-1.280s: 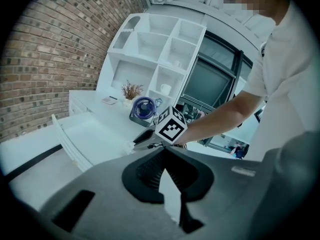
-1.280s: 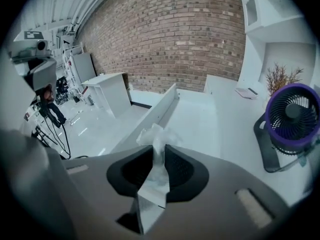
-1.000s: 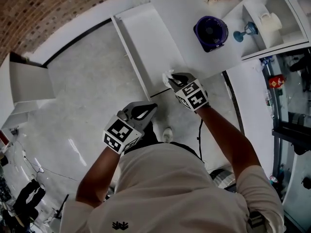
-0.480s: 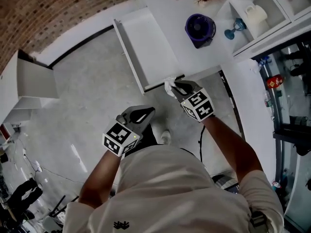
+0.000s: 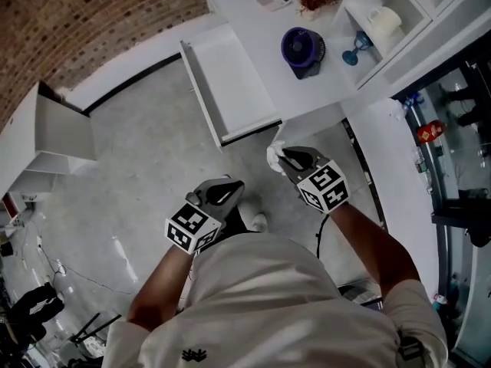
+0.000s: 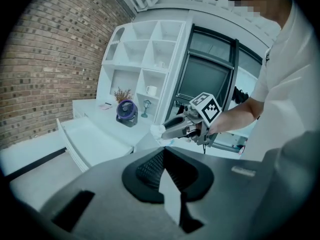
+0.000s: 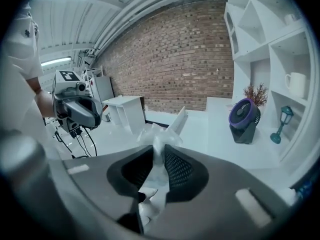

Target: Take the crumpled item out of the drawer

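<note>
**Crumpled wad (image 7: 156, 134) is clear of the drawer (image 5: 230, 83), pinched in the right hand-held gripper (image 5: 285, 156)**

So the white crumpled thing looks like tissue or thin paper. It sits right between the jaws of the right hand-held gripper, which are closed down narrow on it. A puff of it sticks out past the jaw tips and a ragged tail hangs back toward the palm side. The open drawer is just ahead of those tips and looks bare inside, so I'd call the take-out part basically done.

How it'll handle, my guess:
- Next to no weight, so dropping it hurts nothing
- Soft and squashy, and it gives under the pads instead of pushing back, so a light pinch is plenty
- Not slippery, since the creases give the ribbed pads something to bite
- It can tear or unfold if it's dragged over the drawer's front edge, so lift it clear, don't scrape

Best place to hold it is the dense middle of the wad, which is roughly where the pads are now. Grab only a loose corner and it might peel open and slide out.

The left hand-held gripper (image 5: 230, 186) hangs off to the left of the right one, over the floor (image 5: 138, 175). Its jaws are together with nothing in them. The desk (image 5: 253, 21) with the purple fan (image 5: 301, 50) is further ahead, beyond the wad
</note>
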